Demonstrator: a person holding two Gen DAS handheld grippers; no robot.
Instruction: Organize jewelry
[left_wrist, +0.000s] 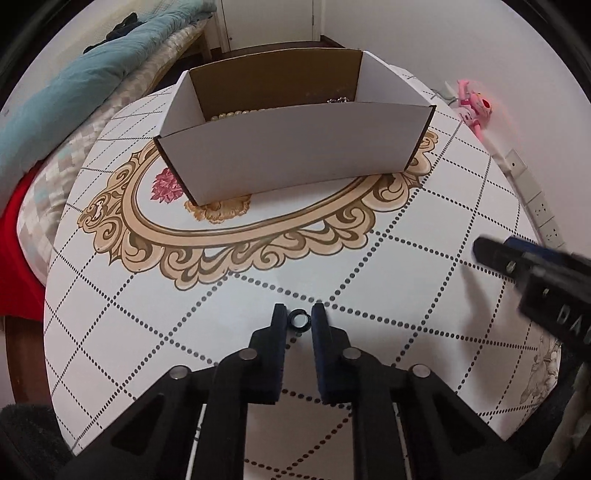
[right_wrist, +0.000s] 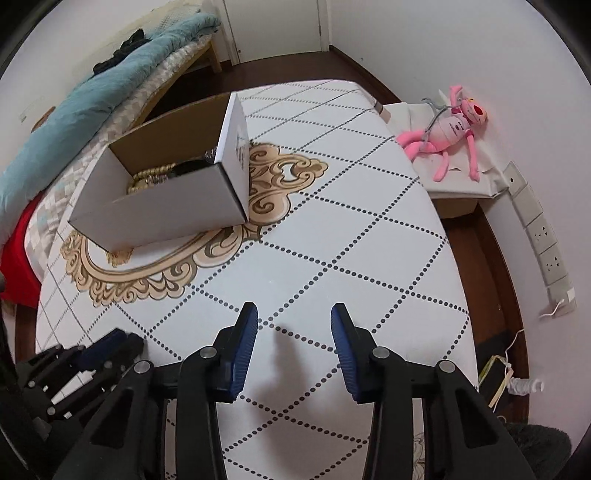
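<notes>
A small dark ring (left_wrist: 298, 319) lies on the white patterned table (left_wrist: 406, 266), right between the tips of my left gripper (left_wrist: 299, 320). The jaws stand close on either side of the ring with small gaps showing. A white cardboard box (left_wrist: 295, 155) stands at the table's far middle, with a pearl strand (left_wrist: 236, 113) and other jewelry inside; it also shows in the right wrist view (right_wrist: 166, 206), where the pearls (right_wrist: 151, 175) lie in it. My right gripper (right_wrist: 293, 325) is open and empty above the table, and shows at the right edge of the left wrist view (left_wrist: 480, 251).
A bed with a teal quilt (right_wrist: 92, 96) runs along the left. A pink plush toy (right_wrist: 450, 125) lies on a low stand at the right, by wall sockets (right_wrist: 546, 251). Books and cables (right_wrist: 498, 376) lie on the floor beyond the table's right edge.
</notes>
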